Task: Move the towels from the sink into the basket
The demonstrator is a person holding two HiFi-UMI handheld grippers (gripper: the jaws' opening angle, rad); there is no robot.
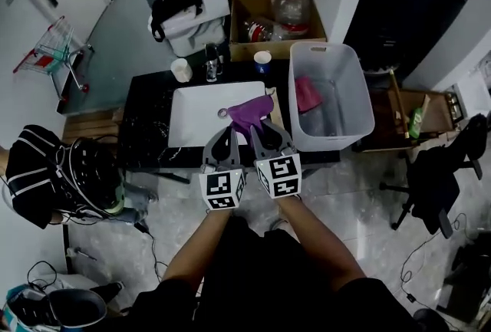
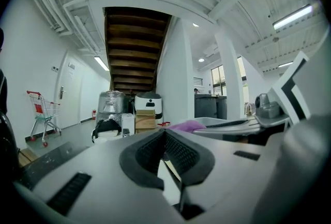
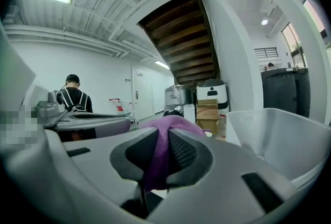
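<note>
**Sink** (image 1: 196,119): white basin in a dark counter (image 1: 149,123), at 11 o'clock of the two grippers. No towel shows in the bare part. The held cloth covers its 3 o'clock corner.

**Left gripper** (image 1: 225,136): pads (image 2: 176,153) pressed together at the tips, nothing between them. It sits idle, close beside the right one.

**Purple towel** (image 1: 249,110): off the basin, bunched, hanging from the right gripper (image 1: 262,131) over the sink's right edge. That gripper's pads (image 3: 183,151) pinch a fold of it. Cloth mounds over the tips and droops below them.

**Basket** (image 1: 341,104): white plastic tub at 2 o'clock of the grippers, just right of the sink. A pink towel (image 1: 308,93) already lies against its 9 o'clock wall.

**Handling (judged):**
- The towel is light and limp with no stiffness, so it will sag and swing, and loose ends may catch the basket rim.
- It is not fragile, and unlikely to slip against the ribbed pads.
- The hold on a bunched fold near the middle looks sound; a corner hold would trail more cloth.
- The towel should be carried clear over the rim before it is let go.
</note>
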